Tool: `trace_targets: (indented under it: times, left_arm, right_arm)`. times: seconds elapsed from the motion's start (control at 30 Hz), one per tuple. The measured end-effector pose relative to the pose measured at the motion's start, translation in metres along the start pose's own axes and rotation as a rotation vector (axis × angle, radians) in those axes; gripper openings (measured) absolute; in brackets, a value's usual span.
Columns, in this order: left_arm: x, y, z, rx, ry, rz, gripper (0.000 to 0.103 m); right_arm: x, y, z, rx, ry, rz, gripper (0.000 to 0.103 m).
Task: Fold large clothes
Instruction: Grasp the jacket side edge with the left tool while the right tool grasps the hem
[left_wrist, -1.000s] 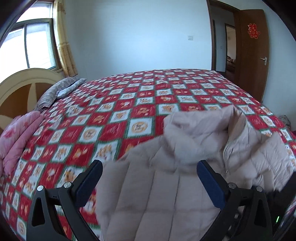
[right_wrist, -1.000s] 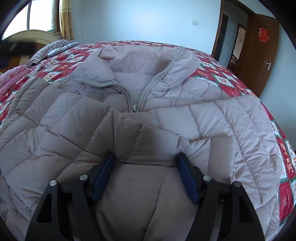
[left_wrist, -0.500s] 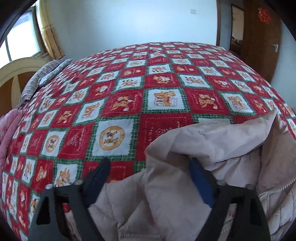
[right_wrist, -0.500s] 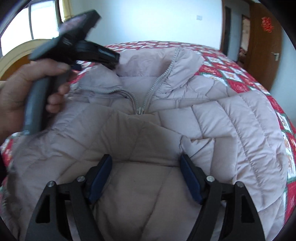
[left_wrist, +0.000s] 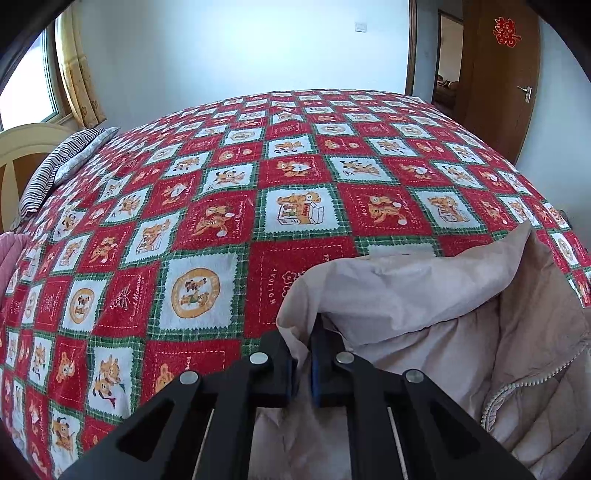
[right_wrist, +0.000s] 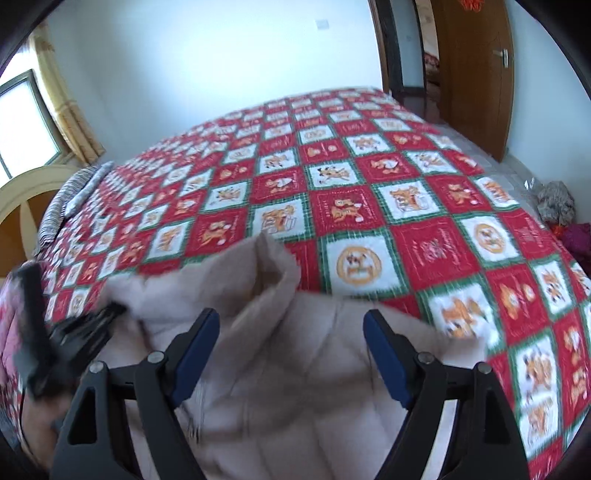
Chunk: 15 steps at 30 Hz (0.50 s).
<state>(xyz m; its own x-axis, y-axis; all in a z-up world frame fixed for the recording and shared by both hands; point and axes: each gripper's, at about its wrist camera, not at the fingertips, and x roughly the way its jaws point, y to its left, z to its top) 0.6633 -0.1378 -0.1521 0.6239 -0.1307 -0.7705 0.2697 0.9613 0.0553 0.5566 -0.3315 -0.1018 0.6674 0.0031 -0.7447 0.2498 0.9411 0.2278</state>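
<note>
Since half a second ago the left tool (left_wrist: 303, 363) has gone from spread around the collar edge to pinched together on it, and the right tool (right_wrist: 290, 356) has lifted off the front panel it was straddling.

Seen from the left wrist, the two blue-padded fingers (left_wrist: 317, 354) meet low in the centre of the frame with a fold of the beige quilted down jacket (left_wrist: 424, 302) clamped between them. That fold is the collar edge; it rises from the pads and spreads toward the right of the frame, showing smooth lining, with the zipper teeth (left_wrist: 517, 387) curving at the lower right. The rest of the frame is filled by the red, white and green patchwork bedspread (left_wrist: 221, 221) with cartoon squares. A striped pillow (left_wrist: 55, 166) lies at the left edge, beside a cream headboard (left_wrist: 22, 147). A brown wooden door (left_wrist: 498, 92) with a red paper cutting (left_wrist: 506, 31) stands at the upper right.

From the right wrist, the right tool's fingers stand wide apart, holding nothing, with the jacket (right_wrist: 277, 387) blurred beneath and between them in the lower centre. A raised flap of collar (right_wrist: 273, 266) stands up in mid-frame. At the lower left, the left tool (right_wrist: 88, 328) appears as a dark blur touching the jacket's edge. Beyond lies the bedspread (right_wrist: 406, 206), and a crumpled heap of things (right_wrist: 557, 206) sits on the floor at the right edge, too unclear to name.
</note>
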Motion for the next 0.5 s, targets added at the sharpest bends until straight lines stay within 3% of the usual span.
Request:
trace_targets:
  times: [0.03, 0.1, 0.17, 0.23, 0.37, 0.5]
  left_arm:
    - [0.0, 0.0, 0.001, -0.002, 0.002, -0.002, 0.006]
    - [-0.002, 0.003, 0.001, -0.011, 0.002, -0.009, 0.005]
    - [-0.005, 0.005, 0.001, -0.024, -0.002, -0.024, 0.003]
    - [-0.011, 0.007, -0.001, -0.032, -0.017, -0.036, 0.003]
    - [-0.029, 0.011, -0.01, -0.059, -0.037, -0.06, 0.002]
    - [-0.049, 0.012, -0.028, -0.04, -0.058, -0.058, 0.002]
  right_arm:
    - [0.012, 0.001, 0.003, -0.014, 0.036, 0.0, 0.083]
    - [0.031, -0.001, 0.005, -0.037, 0.106, 0.007, 0.07]
    - [0.04, -0.004, -0.003, -0.078, 0.16, -0.024, 0.033]
    - [0.04, -0.017, -0.014, -0.083, 0.179, -0.037, 0.015]
    - [0.029, -0.038, -0.029, -0.084, 0.172, -0.031, 0.007]
    - [0.02, -0.041, -0.037, -0.148, 0.144, -0.08, 0.006]
